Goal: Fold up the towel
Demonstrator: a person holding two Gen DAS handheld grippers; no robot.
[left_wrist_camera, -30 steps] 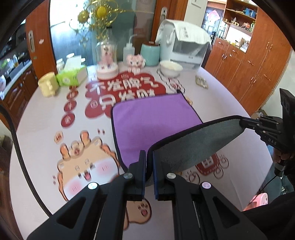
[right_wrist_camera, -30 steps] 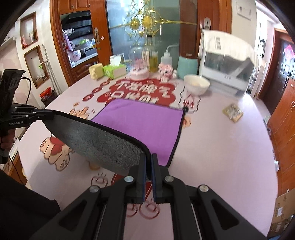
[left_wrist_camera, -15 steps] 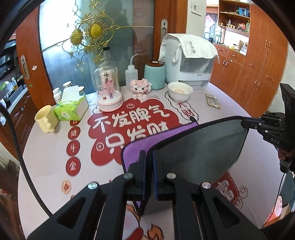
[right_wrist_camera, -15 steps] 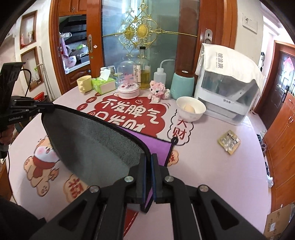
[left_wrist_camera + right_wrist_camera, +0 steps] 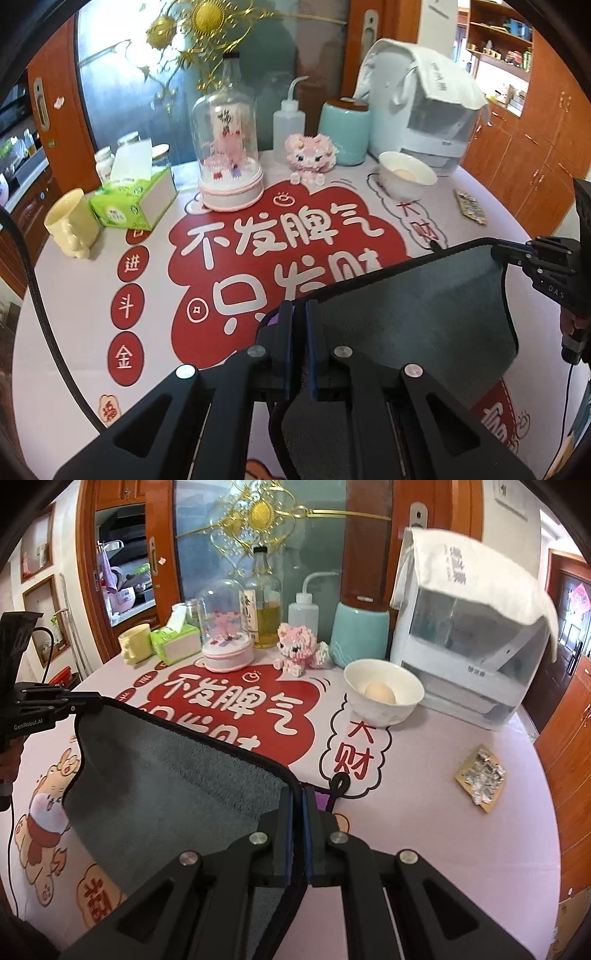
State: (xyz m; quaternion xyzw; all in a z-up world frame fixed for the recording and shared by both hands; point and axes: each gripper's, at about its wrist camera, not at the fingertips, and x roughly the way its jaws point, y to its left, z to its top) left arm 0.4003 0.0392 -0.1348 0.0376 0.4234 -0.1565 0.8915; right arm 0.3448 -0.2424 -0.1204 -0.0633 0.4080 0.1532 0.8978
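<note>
A yellow mug (image 5: 72,223) stands beside a green tissue box (image 5: 135,199) on the printed tablecloth (image 5: 74,295). Near them are a glass dome (image 5: 229,147), a squeeze bottle (image 5: 289,120), a pink block cat (image 5: 312,157) and a teal jar (image 5: 345,131). A white bowl (image 5: 384,694) holds an egg (image 5: 379,692) before a cloth-draped appliance (image 5: 469,635).

bright even daylight, strong fisheye edge warp, slight motion blur

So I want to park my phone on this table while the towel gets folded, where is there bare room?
Free: the tablecloth between the white bowl and the small foil-topped card, and the strip left of the red print, below the yellow mug. Crowded: the far edge, from tissue box through glass dome and pink toy to the white appliance.
</note>
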